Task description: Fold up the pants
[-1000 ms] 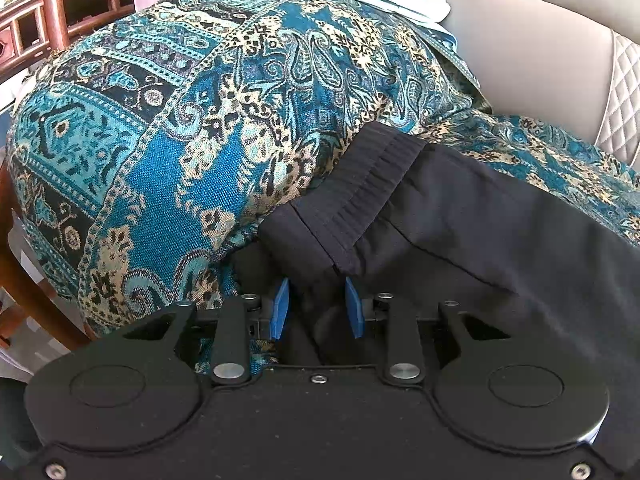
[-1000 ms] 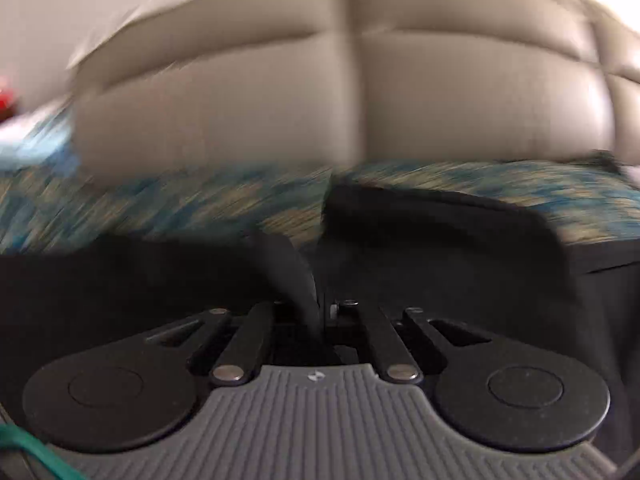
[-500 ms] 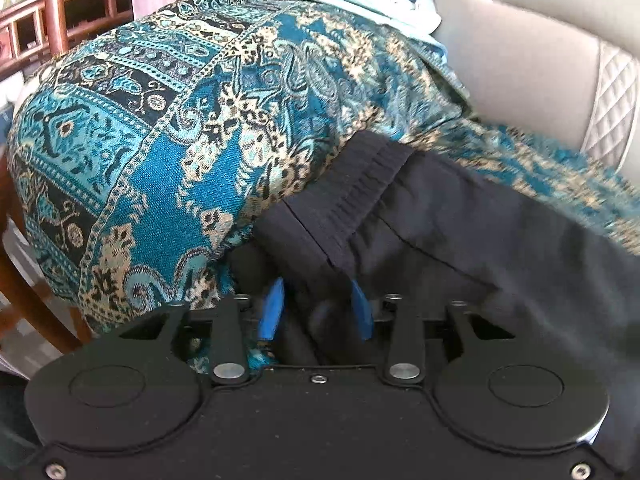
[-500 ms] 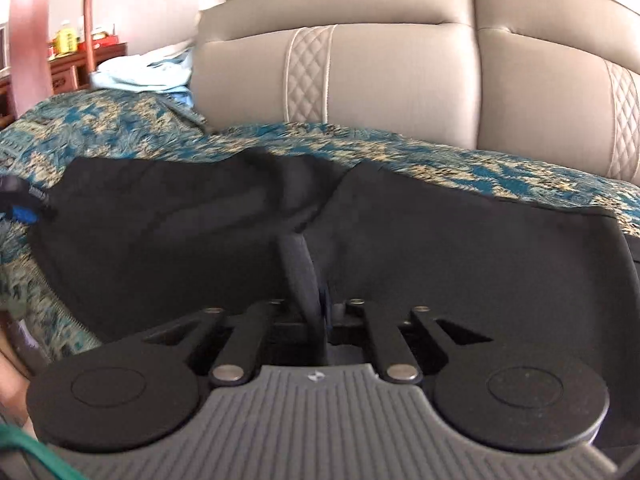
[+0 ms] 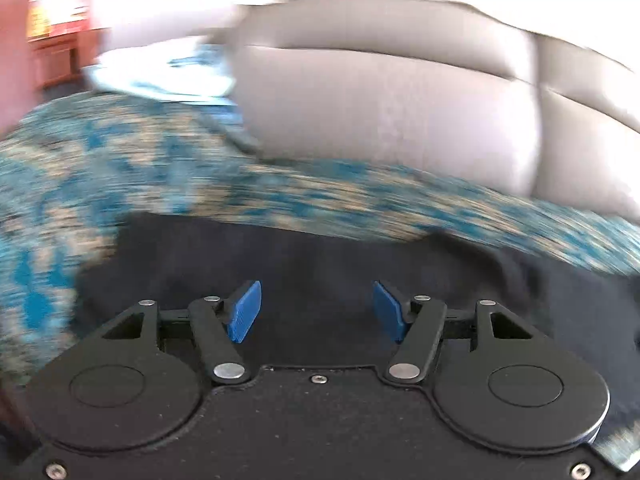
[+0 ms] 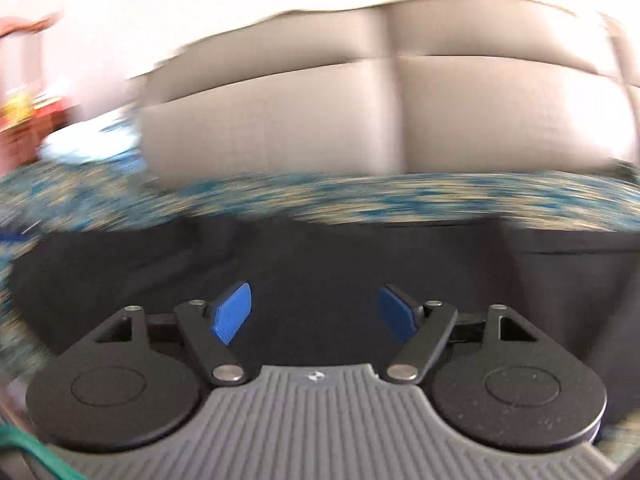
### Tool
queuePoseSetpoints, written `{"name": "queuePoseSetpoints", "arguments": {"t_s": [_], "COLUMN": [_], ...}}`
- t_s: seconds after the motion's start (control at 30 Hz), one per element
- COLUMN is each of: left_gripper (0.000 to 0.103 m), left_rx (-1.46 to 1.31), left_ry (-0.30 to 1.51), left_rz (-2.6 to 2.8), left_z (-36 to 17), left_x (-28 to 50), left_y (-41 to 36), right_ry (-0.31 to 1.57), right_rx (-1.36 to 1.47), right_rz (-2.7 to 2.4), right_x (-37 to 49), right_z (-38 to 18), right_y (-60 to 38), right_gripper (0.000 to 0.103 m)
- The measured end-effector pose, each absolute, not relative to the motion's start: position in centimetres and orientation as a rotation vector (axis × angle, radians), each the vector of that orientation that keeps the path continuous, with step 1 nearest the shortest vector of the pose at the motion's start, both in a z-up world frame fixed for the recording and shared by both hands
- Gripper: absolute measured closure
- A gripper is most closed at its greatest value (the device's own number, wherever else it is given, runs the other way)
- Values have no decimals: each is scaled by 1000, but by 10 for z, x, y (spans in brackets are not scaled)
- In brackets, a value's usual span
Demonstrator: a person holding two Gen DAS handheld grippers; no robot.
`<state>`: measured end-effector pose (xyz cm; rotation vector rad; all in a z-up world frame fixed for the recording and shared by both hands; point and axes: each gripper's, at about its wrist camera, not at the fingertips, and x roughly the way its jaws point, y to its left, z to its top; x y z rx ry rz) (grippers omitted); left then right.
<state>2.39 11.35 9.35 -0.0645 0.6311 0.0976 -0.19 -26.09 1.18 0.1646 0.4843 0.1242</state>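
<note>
Now that both grips are gone, left gripper [image 5: 316,307] and right gripper [image 6: 314,312] are opening wide and empty, leaving the black pants [image 6: 360,264] lying along the patterned sofa throw's [image 5: 168,160] front edge, fold laid.

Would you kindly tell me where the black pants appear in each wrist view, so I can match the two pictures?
Left wrist view: the black pants fill the lower middle, just beyond the left hand-held gripper, whose jaws are opening with nothing pinched.
Right wrist view: the pants span the lower middle, beyond the right hand-held gripper, also opening.
Shared landmark: the beige sofa backrest above the blue patterned throw.
</note>
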Motion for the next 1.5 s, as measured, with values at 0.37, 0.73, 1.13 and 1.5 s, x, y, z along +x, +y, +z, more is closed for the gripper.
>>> {"name": "queuePoseSetpoints", "arguments": {"t_s": [0.37,0.73,1.13,1.5], "left_gripper": [60,57,56,59], "left_rx": [41,233,113,28], "left_ry": [630,660,678,732], "left_rz": [-324,-216,-178,-222], "left_z": [73,21,21,35], "left_x": [48,111,109,94], "left_y": [-59,-128,-92,-65], "right_ry": [457,411,386,381], "right_rx": [695,770,739,633], "right_rz": [-630,-740,-798,-540], "right_x": [-39,-59,-59,-28], "right_z": [-9,-33,-40,-1], "right_y": [-481,-519,-513,-462], "right_gripper": [36,33,68,97]}}
